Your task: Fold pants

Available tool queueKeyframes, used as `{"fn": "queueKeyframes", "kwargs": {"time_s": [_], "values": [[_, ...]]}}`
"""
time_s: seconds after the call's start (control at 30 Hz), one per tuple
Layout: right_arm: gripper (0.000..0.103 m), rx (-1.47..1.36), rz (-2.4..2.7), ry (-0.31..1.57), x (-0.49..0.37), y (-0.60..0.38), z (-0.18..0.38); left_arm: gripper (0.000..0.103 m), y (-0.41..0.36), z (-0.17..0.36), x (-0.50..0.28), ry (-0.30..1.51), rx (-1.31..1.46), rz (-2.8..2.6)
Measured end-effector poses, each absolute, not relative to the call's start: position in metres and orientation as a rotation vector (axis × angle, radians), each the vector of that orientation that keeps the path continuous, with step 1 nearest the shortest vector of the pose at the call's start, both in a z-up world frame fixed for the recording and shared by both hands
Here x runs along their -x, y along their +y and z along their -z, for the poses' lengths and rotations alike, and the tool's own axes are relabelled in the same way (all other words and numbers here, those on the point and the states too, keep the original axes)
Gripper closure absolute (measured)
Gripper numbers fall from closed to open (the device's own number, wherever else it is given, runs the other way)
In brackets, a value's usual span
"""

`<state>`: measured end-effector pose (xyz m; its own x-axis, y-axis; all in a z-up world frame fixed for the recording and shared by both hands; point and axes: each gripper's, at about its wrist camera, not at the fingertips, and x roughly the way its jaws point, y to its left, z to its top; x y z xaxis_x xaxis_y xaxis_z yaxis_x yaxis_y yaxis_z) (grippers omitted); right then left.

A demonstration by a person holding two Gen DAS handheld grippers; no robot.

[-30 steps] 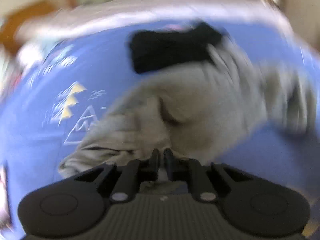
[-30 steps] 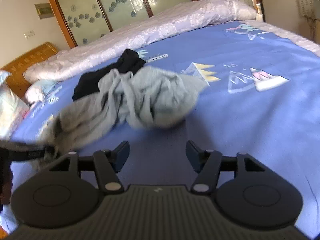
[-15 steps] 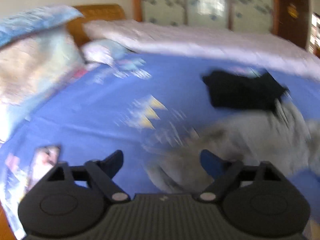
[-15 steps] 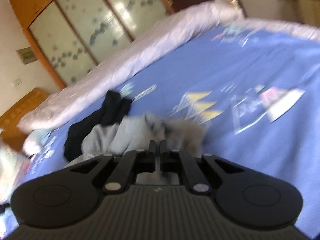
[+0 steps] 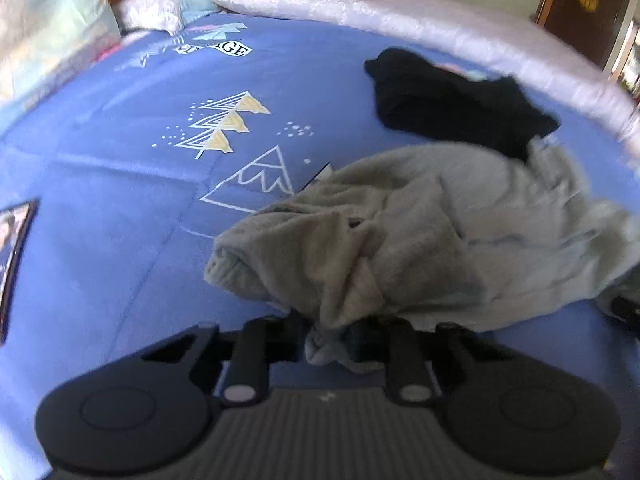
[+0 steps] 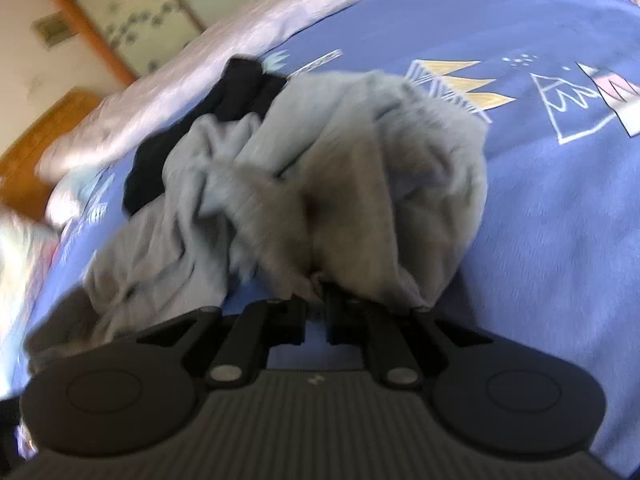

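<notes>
- So the grey pants [image 5: 420, 232] are in a crumpled heap on the bed [image 5: 120, 208], sitting on the blue sheet with the little mountain and tree doodles.
- Left gripper [image 5: 326, 334]: its fingers [image 5: 298, 328] are closing in, and a bunched-up fold of the pants sits right between them, with a bit of fabric hanging down past the tips. The cloth covers the tips themselves, so it looks like they're pinching it, but I can't see the contact cleanly.
- Right gripper [image 6: 316, 308]: fingers [image 6: 298, 316] are pinched nearly together on the near edge of the pants [image 6: 320, 184], and the fabric bulges up and away right from the tips. Only a thin slit is left between them.
- From the left view, most of the heap spreads up and to the right of the fingers; from the right view it mounds straight ahead and trails off to the left.
- There's a black garment [image 5: 452, 100] lying just behind the pants, touching or slightly tucked under their far edge.
- A pale pinkish quilt [image 5: 360, 4] runs along the far side of the bed, and pillows [image 5: 48, 24] are piled at the headboard end.
</notes>
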<state>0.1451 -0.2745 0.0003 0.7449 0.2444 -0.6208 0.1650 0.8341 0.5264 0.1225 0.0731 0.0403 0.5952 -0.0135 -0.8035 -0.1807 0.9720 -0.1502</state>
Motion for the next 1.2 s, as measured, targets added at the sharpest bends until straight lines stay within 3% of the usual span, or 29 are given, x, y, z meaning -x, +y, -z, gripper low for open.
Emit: {"fn": "queueKeyframes", "kwargs": {"time_s": [0.27, 0.43, 0.47, 0.53, 0.67, 0.8, 0.87, 0.97, 1.2], "values": [[0.093, -0.546, 0.018, 0.38, -0.05, -0.348, -0.112, 0.088, 0.111, -0.082, -0.065, 0.914, 0.569, 0.12], [0.092, -0.54, 0.099, 0.243, 0.014, -0.39, -0.143, 0.086, 0.123, -0.069, -0.028, 0.969, 0.716, 0.279], [0.092, -0.518, 0.128, 0.253, 0.021, -0.393, -0.14, 0.081, 0.118, -0.063, -0.025, 0.998, 0.71, 0.288], [0.086, -0.467, 0.187, 0.316, 0.028, -0.391, -0.122, 0.07, 0.096, -0.046, -0.021, 1.082, 0.597, 0.238], [0.054, -0.471, 0.416, 0.523, 0.033, -0.405, -0.069, 0.069, 0.071, -0.03, -0.023, 1.181, 0.43, 0.222], [0.054, -0.666, 0.493, 0.506, 0.049, -0.436, -0.052, 0.064, 0.073, -0.062, -0.025, 1.051, 0.307, 0.168], [0.053, -0.642, 0.51, 0.469, 0.049, -0.438, -0.058, 0.049, 0.064, -0.08, -0.025, 0.962, 0.22, 0.156], [0.047, -0.625, 0.463, 0.435, 0.034, -0.427, -0.062, 0.035, 0.027, -0.097, -0.028, 0.862, 0.011, 0.213], [0.046, -0.634, 0.297, 0.52, -0.006, -0.396, -0.039, 0.023, -0.082, -0.088, -0.041, 0.751, -0.364, 0.392]]}}
